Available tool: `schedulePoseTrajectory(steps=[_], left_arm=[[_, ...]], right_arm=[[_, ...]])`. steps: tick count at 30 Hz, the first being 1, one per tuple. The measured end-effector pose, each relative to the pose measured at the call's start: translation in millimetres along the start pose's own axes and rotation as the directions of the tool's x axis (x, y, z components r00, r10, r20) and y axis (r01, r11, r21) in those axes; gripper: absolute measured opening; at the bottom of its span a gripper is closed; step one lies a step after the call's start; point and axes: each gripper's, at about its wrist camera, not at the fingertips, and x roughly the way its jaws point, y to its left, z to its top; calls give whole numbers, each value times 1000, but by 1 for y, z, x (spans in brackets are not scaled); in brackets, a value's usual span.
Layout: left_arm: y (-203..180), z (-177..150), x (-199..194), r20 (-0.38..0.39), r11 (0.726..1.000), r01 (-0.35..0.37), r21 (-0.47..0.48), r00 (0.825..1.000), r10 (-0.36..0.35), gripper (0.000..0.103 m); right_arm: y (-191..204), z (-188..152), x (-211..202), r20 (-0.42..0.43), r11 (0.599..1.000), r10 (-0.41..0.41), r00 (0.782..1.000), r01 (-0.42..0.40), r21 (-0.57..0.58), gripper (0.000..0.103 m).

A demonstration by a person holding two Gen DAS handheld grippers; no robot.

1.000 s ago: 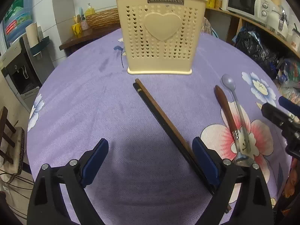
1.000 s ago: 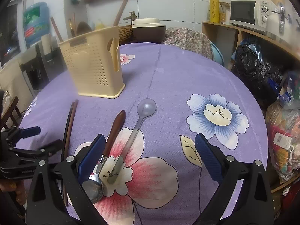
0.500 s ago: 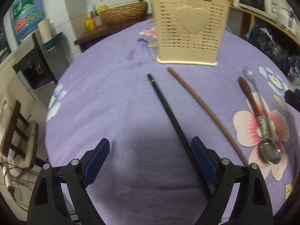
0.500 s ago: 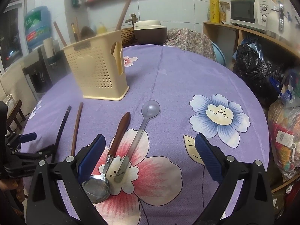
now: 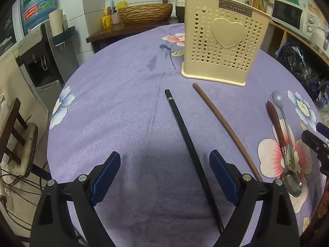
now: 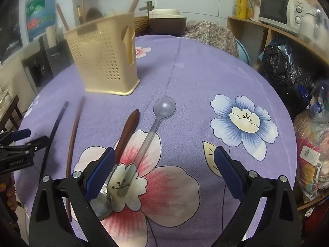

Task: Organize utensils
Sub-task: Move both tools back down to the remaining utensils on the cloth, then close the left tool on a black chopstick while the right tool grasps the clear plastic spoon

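A cream perforated utensil holder (image 5: 224,41) (image 6: 102,55) stands upright on the purple floral tablecloth (image 5: 115,103), with several utensils in it. In front of it lie a black chopstick (image 5: 185,135) (image 6: 53,131) and a brown chopstick (image 5: 222,127) (image 6: 74,131), apart from each other. Further right lie a metal spoon with a wooden handle (image 5: 277,127) (image 6: 128,129) and a translucent plastic spoon (image 5: 277,98) (image 6: 162,111). My left gripper (image 5: 164,177) (image 6: 36,136) is open over the black chopstick's near end. My right gripper (image 6: 162,175) (image 5: 314,132) is open above both spoons, holding nothing.
The round table's edge drops off at left toward a wooden stool (image 5: 14,131) and a water dispenser (image 5: 41,61). A shelf with a microwave (image 6: 281,12) and black bags (image 6: 283,70) stands right of the table. A woven basket (image 5: 146,13) sits behind.
The two chopsticks lay side by side and now lie apart. My left gripper has shifted left, so the holder sits further right in its view. The right gripper has barely moved.
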Motion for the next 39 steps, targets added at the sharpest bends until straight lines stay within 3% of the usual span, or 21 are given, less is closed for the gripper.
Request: schedulePoseTrajectory(steps=[3, 7, 16, 20, 25, 34, 37, 39], left_arm=[[1, 7, 5, -2, 1000, -3, -5, 1000, 3, 89], [4, 16, 13, -16, 1000, -11, -15, 1000, 11, 89], [9, 25, 21, -34, 999, -28, -34, 999, 27, 89], [9, 26, 23, -37, 999, -34, -36, 999, 33, 89], [9, 28, 26, -42, 998, -43, -38, 998, 41, 89], [3, 30, 31, -48, 999, -38, -27, 998, 36, 89], [3, 31, 33, -53, 999, -25, -37, 998, 24, 87], [2, 32, 35, -57, 999, -19, -39, 998, 17, 82]], right_arm=[[-2, 8, 12, -31, 1000, -15, 999, 14, -14, 94], [0, 19, 28, -67, 1000, -14, 998, 12, -25, 74], [6, 38, 66, -163, 1000, -17, 987, 15, -13, 56], [6, 45, 71, -165, 1000, -18, 986, 22, 21, 51], [6, 56, 81, -161, 998, -16, 987, 26, 58, 39], [10, 69, 94, -172, 998, -21, 985, 30, 52, 38], [12, 70, 93, -181, 998, -3, 984, 15, 64, 49], [15, 71, 95, -177, 998, -10, 984, 20, 57, 49]])
